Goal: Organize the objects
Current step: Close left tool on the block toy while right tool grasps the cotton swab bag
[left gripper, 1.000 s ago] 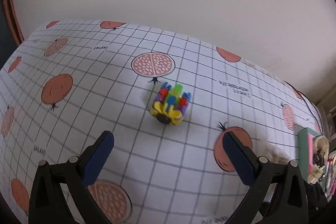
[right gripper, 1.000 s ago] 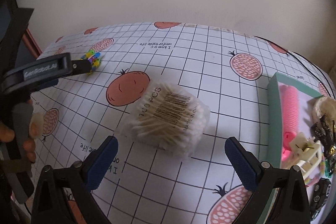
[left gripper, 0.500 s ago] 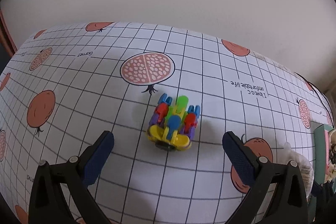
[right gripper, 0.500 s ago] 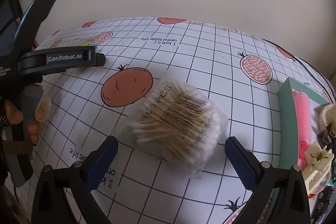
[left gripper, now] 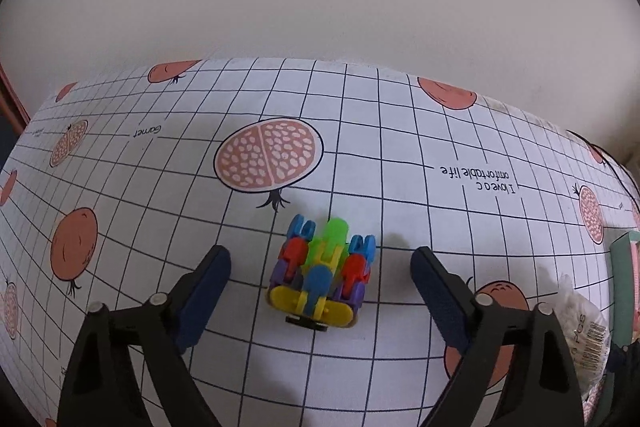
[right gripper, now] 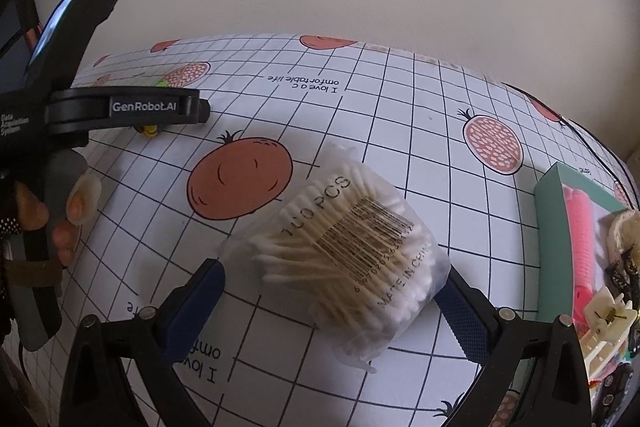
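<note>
A small toy of coloured plastic blocks (left gripper: 322, 281) rests on the gridded tablecloth (left gripper: 400, 155). My left gripper (left gripper: 320, 259) is open, one finger on each side of the toy with gaps to both. A clear bag of cotton swabs (right gripper: 344, 251) lies in the right wrist view. My right gripper (right gripper: 332, 281) is open around the bag's near half, its right finger (right gripper: 460, 303) at or very near the plastic. The same bag (left gripper: 588, 323) shows at the right edge of the left wrist view. Most of the toy is hidden behind the left tool in the right wrist view.
A teal tray (right gripper: 554, 219) at the right holds a pink roller (right gripper: 584, 239), hair clips and other small items. The left tool's body (right gripper: 120, 109) and a hand (right gripper: 60, 219) fill the left of the right wrist view. A plain wall stands behind the table.
Both grippers have moved forward and down. The toy now sits between the left fingers, and the swab bag now sits between the right fingers. Both stayed open.
</note>
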A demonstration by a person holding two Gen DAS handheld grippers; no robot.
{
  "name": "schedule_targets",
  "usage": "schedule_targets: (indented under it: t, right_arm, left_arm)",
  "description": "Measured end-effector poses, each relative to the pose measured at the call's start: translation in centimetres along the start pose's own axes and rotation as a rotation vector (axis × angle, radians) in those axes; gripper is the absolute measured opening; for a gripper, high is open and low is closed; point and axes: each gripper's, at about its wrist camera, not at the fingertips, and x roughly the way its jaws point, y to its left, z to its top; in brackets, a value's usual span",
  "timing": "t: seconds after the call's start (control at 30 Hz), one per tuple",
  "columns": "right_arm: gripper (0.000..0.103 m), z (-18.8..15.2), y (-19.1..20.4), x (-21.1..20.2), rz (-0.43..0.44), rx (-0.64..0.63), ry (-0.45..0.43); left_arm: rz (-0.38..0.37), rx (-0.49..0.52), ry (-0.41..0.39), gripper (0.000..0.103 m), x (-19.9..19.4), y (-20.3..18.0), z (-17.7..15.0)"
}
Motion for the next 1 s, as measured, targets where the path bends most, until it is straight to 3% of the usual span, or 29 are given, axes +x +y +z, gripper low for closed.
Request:
schedule_targets:
  t: [0.1, 0.17, 0.4, 0.57, 1.0]
  right_arm:
    - [0.103, 0.1, 0.0, 0.0, -0.004, 0.008, 0.0]
    - [0.103, 0.0, 0.0, 0.0, -0.005, 0.01, -0.002]
    - [0.101, 0.0, -0.2, -0.1, 0.001, 0.023, -0.006]
    - [0.099, 0.0, -0.8, -0.1, -0.018, 0.038, -0.003]
    - [0.07, 0.2, -2.4, -0.7, -0.052, 0.085, -0.034]
  left_arm:
    - [0.011, 0.015, 0.0, 0.086, 0.0, -0.1, 0.1]
    - [0.011, 0.02, -0.006, 0.078, 0.0, 0.0, 0.2]
    - [0.006, 0.032, -0.002, 0.063, -0.2, -0.2, 0.5]
    - [0.002, 0.04, 0.0, 0.045, -0.3, -0.4, 0.7]
    - [0.004, 0.054, -0.007, 0.039, -0.5, -0.7, 0.5]
